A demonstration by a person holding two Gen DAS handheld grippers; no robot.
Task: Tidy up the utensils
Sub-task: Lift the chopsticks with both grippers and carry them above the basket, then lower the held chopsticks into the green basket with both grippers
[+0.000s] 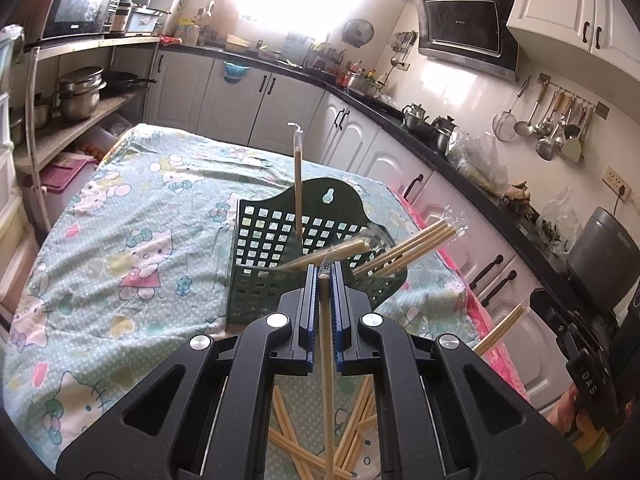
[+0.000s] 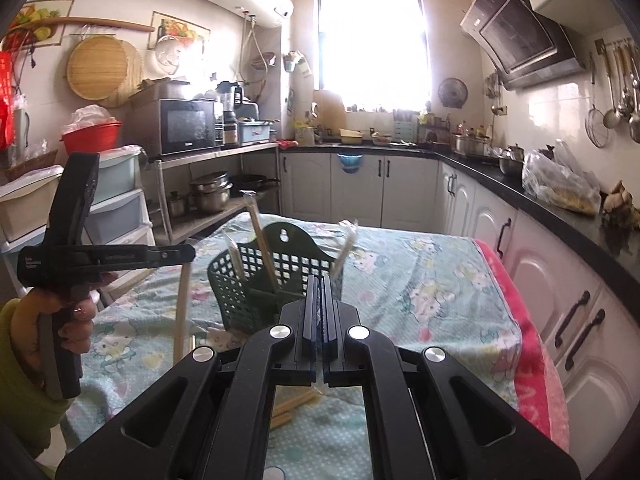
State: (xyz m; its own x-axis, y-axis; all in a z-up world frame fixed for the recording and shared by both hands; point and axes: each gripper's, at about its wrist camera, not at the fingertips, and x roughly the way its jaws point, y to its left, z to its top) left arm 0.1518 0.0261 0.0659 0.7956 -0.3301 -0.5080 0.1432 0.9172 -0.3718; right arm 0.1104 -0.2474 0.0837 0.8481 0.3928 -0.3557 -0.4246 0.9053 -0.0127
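A table (image 1: 120, 216) covered with a pale green cartoon-cat cloth (image 2: 420, 280) is seen in the middle of a narrow kitchen. A pink towel (image 2: 532, 336) is laid along its right edge. On the cloth a dark green lattice basket (image 1: 272, 248) stands, near the middle. Wrapped chopsticks (image 1: 404, 250) are leaned in it, some tilted to the right, one upright (image 1: 298, 184). More chopsticks (image 1: 288, 428) are scattered loose on the cloth just below the left hand-held gripper (image 1: 325, 276).

The left hand-held gripper is closed on a single wrapped chopstick (image 1: 327, 380), which is held between the blue pads and hangs down towards the cloth. The right hand-held gripper (image 2: 320, 288) is closed too; a bit of clear wrapper seems to be pinched between its pads, though the view there is poor. In the right wrist view the left tool is held by a hand (image 2: 64, 320) in a yellow-green sleeve (image 2: 20, 380).

White cabinets (image 2: 360, 184) under a black worktop (image 2: 520, 184) are set along the far and right walls. A bright window (image 2: 372, 40) is seen at the back, a range hood (image 1: 464, 24) to its right, ladles (image 1: 552, 120) hung on a rail. On the left a shelf rack (image 1: 80, 108) is loaded with pots and a microwave (image 2: 188, 128).
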